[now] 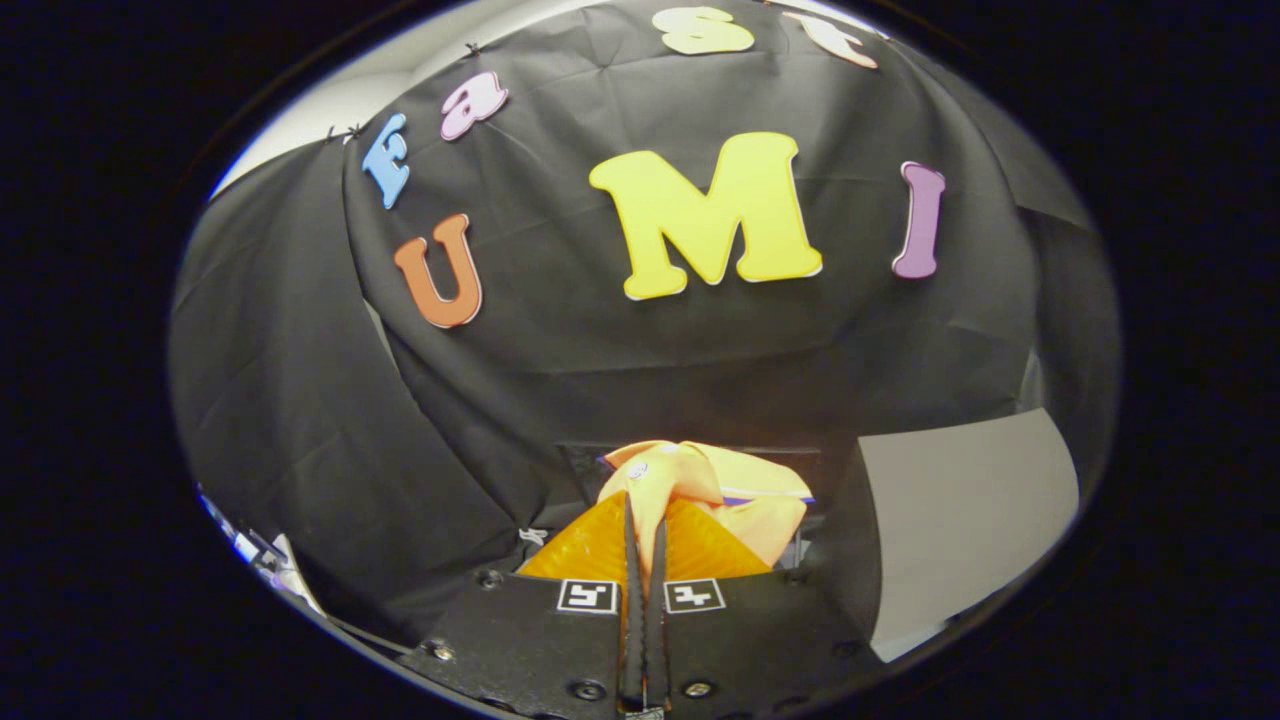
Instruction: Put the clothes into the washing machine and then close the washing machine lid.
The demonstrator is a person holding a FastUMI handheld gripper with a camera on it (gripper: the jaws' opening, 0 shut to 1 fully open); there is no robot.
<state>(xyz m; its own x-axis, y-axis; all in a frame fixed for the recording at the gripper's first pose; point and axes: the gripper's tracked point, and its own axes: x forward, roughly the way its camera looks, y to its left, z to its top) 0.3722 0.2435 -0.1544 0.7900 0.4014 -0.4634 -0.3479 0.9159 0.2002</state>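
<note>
My gripper is shut on a yellow-orange piece of clothing, pinched between both fingers. The cloth bunches up just ahead of the fingertips and spills to the right, with a thin dark stripe along one fold. It hangs lifted in front of the black cloth wall. The fingers stand almost pressed together with only a thin fold of fabric between them.
The booth's black cloth wall rises close ahead. A pale grey panel shows at the right, beyond the cloth's edge. A dark rectangular shape sits behind the garment, too dim to name.
</note>
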